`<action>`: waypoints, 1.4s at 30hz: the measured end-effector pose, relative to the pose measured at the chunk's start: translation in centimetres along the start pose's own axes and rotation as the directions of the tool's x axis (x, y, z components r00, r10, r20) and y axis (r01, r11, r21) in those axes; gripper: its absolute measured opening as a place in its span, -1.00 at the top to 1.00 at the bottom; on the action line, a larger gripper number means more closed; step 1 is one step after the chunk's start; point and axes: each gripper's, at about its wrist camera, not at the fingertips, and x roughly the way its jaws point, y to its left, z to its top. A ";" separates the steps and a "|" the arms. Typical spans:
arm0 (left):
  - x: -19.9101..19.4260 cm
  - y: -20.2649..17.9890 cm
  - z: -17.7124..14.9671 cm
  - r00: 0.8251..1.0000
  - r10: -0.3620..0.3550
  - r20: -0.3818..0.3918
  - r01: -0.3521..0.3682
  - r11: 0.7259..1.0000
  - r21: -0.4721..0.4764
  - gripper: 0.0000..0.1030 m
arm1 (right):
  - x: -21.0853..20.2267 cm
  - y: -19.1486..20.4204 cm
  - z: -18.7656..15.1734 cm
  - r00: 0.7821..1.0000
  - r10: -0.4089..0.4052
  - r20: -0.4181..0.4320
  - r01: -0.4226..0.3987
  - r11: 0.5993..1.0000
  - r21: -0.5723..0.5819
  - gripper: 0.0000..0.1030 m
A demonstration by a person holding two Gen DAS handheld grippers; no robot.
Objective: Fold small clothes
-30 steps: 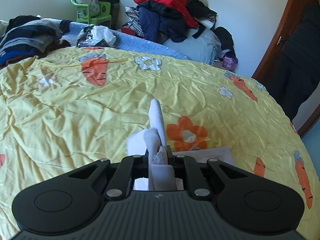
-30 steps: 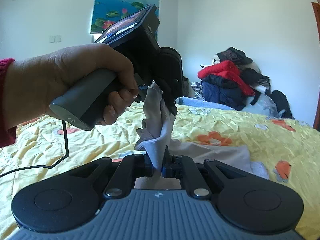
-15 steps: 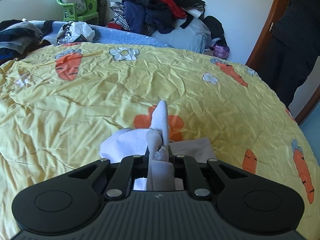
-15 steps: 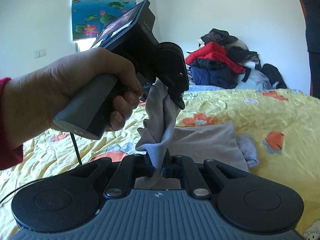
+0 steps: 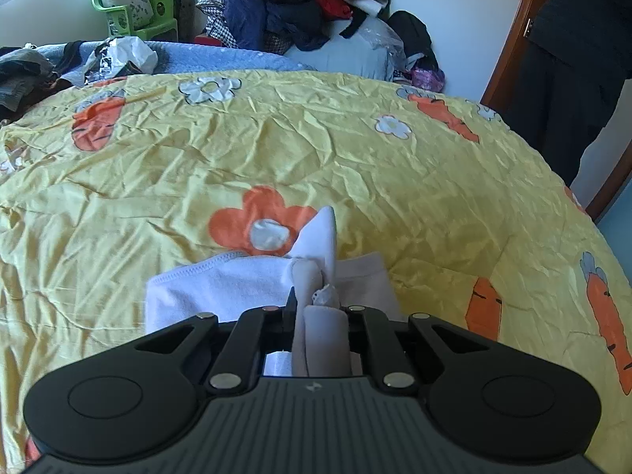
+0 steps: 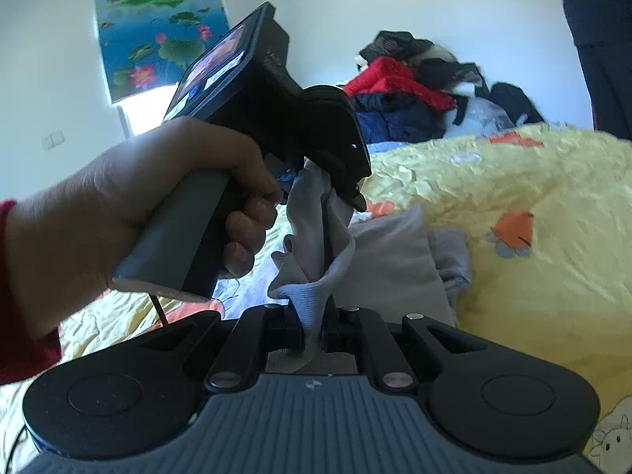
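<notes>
A small pale grey-white garment (image 5: pixel 221 288) hangs between both grippers above the yellow bedspread (image 5: pixel 355 166). My left gripper (image 5: pixel 318 308) is shut on a bunched fold of it, and the cloth spreads out below on the bed. In the right wrist view my right gripper (image 6: pixel 314 316) is shut on a lower edge of the same garment (image 6: pixel 316 245). The left gripper (image 6: pixel 335 181), held in a hand, pinches the cloth's upper end just above and ahead of the right one. More of the garment (image 6: pixel 395 260) lies flat on the bed behind.
A pile of red, navy and black clothes (image 5: pixel 292 8) sits beyond the bed's far edge, with a green chair (image 5: pixel 134 19) to its left. Dark clothes (image 5: pixel 23 75) lie at the far left. A person in black (image 5: pixel 572 59) stands by the wooden door at right.
Both grippers have lowered toward the bed with the garment. More cloth now spreads on the bedspread under the left gripper. Both views have swung left.
</notes>
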 end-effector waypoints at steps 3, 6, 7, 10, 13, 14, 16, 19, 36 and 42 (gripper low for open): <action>0.5 -0.7 -0.1 1.000 0.000 -0.005 0.000 1.000 0.008 0.79 | 0.2 -0.9 0.0 1.000 -0.004 -0.004 0.004 1.000 0.024 0.82; 1.1 -1.1 -0.2 1.000 -0.009 -0.019 0.009 1.000 0.012 0.79 | 0.4 -1.5 -0.1 1.000 0.000 -0.014 0.000 0.998 0.056 0.81; 1.4 -1.3 -0.2 1.000 -0.007 -0.029 0.008 1.000 0.014 0.79 | 0.5 -1.7 -0.1 1.000 0.002 -0.016 -0.001 0.998 0.067 0.81; 2.0 -1.4 -0.2 0.999 -0.002 -0.041 0.002 1.000 0.004 0.73 | 0.7 -2.5 -0.3 1.000 0.010 -0.027 -0.007 0.994 0.106 0.81; 2.3 -1.6 -0.2 0.999 -0.008 -0.052 0.008 1.000 -0.002 0.25 | 1.0 -3.2 -0.4 0.999 0.021 -0.037 -0.015 0.989 0.149 0.81; 2.2 -1.7 -0.2 0.999 -0.016 -0.048 0.016 1.000 -0.003 -0.17 | 1.1 -3.4 -0.4 0.999 0.025 -0.042 -0.018 0.986 0.165 0.80; 1.5 -1.9 -0.1 1.000 -0.013 0.002 0.013 1.000 0.002 -0.61 | 1.4 -3.9 -0.6 0.998 0.034 -0.051 -0.024 0.980 0.196 0.78; 0.3 -2.8 0.3 0.997 0.013 0.074 -0.017 0.998 0.059 -0.62 | 1.8 -4.7 -0.8 0.997 0.051 -0.065 -0.033 0.966 0.257 0.74; -6.0 3.1 -5.1 0.986 0.107 0.124 -0.111 0.993 0.031 -0.62 | 1.7 -8.3 -1.3 0.990 0.123 -0.075 -0.078 0.895 0.439 0.76; -7.9 4.5 -8.5 0.985 0.109 0.134 -0.112 0.994 0.015 -0.62 | 1.8 -8.9 -1.7 0.990 0.105 -0.096 -0.050 0.888 0.457 0.52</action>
